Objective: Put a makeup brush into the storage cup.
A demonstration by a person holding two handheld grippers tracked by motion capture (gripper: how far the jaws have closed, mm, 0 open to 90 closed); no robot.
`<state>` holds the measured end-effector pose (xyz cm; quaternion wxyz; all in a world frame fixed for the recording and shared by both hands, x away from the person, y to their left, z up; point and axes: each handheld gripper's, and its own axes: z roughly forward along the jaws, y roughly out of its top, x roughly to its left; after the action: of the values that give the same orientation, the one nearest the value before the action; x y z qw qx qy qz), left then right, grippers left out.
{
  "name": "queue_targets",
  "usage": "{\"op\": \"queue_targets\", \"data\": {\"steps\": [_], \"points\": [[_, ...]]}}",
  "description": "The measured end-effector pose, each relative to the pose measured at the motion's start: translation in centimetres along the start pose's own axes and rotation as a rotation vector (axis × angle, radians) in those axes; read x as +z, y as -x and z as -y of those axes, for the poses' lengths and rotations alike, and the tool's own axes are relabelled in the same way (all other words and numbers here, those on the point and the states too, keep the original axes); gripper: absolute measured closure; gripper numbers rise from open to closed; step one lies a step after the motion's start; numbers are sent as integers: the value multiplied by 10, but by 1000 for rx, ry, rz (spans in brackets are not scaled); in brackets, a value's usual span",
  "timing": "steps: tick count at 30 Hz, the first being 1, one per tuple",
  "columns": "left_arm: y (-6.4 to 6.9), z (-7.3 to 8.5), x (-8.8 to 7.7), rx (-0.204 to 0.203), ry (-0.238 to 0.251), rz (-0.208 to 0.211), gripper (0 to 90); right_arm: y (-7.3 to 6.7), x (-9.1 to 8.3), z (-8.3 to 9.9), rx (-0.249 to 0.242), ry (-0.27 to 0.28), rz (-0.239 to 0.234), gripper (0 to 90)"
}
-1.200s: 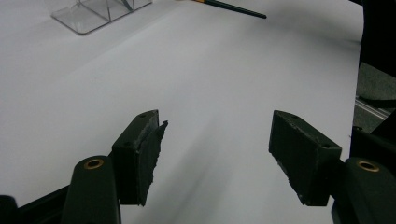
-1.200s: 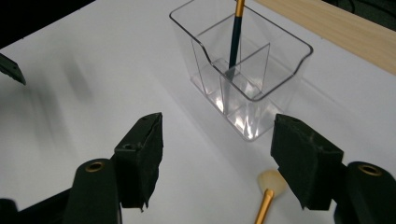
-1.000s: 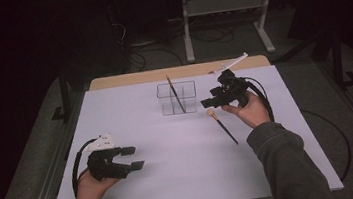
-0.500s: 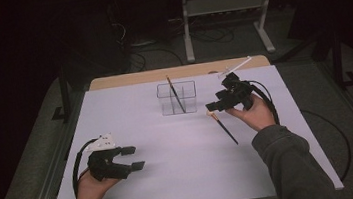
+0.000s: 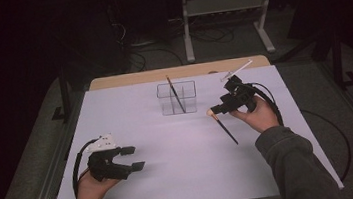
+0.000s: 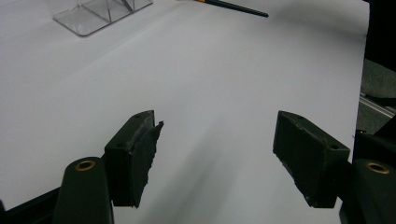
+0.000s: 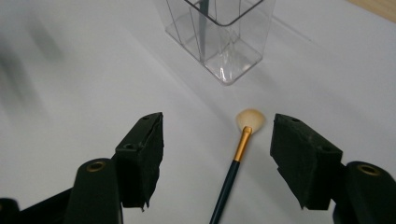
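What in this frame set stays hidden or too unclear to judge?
- Brush: handle end cut off by the bottom edge, right gripper view.
- Clear holder: top cut off by the upper edge, left gripper view.
- Thin white stick near the right gripper: too small to identify, high view.

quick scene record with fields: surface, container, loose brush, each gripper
surface: white table top
container: clear divided holder, one dark brush leaning inside
loose brush: make-up brush flat on the table, pale tip toward the holder, dark handle, gold ferrule
right gripper: open, jaws on either side of the brush head, not pressing on it
left gripper: open, nothing between the jaws, near table edge
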<state>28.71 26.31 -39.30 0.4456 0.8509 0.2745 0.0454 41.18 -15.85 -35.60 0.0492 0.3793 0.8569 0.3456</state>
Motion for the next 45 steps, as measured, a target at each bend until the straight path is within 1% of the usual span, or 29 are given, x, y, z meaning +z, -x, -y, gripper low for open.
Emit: {"op": "queue_targets", "data": {"steps": [2,4,5,7,9,10,11,12,19,21,22,24,30,32,33,34,39,44,45], "points": [[0,0,0,5,-1,-2,294,1,1,1,9,-10,2,338],[-1,0,-1,5,2,-2,294,3,3,2,0,-15,7,341],[-1,0,-1,4,2,-2,294,3,3,2,10,-18,9,344],[-1,0,-1,3,3,-2,294,4,5,3,11,-22,10,346],[-1,0,-1,5,3,-3,294,6,7,4,11,-32,14,347],[-1,0,-1,4,4,-4,294,7,8,5,3,-29,15,348],[-1,0,-1,2,5,-4,294,6,9,6,15,-37,16,349],[0,0,-1,-2,6,-4,294,7,10,6,10,-40,17,352],[-1,0,-2,-1,5,-6,293,9,16,11,25,-58,21,370],[-1,0,-2,2,6,-7,294,10,18,12,28,-76,24,380],[-2,0,-2,8,6,-9,294,10,19,12,27,-79,26,387],[-1,0,-3,-1,10,-9,294,10,20,13,23,-79,28,396],[-1,0,-3,-4,19,-13,294,9,27,16,20,-96,30,415],[-1,0,-4,-4,22,-12,294,8,30,17,23,-108,30,421],[-1,0,-4,-6,23,-11,294,8,32,17,14,-110,30,423],[-1,0,-5,-5,24,-11,294,8,33,17,20,-119,30,428],[-1,0,-5,-11,25,-12,294,8,40,17,11,-144,32,453],[-2,0,-5,-3,21,-11,294,8,46,20,10,-155,40,479],[-2,0,-5,-4,20,-12,294,8,46,21,8,-160,35,481]]}}
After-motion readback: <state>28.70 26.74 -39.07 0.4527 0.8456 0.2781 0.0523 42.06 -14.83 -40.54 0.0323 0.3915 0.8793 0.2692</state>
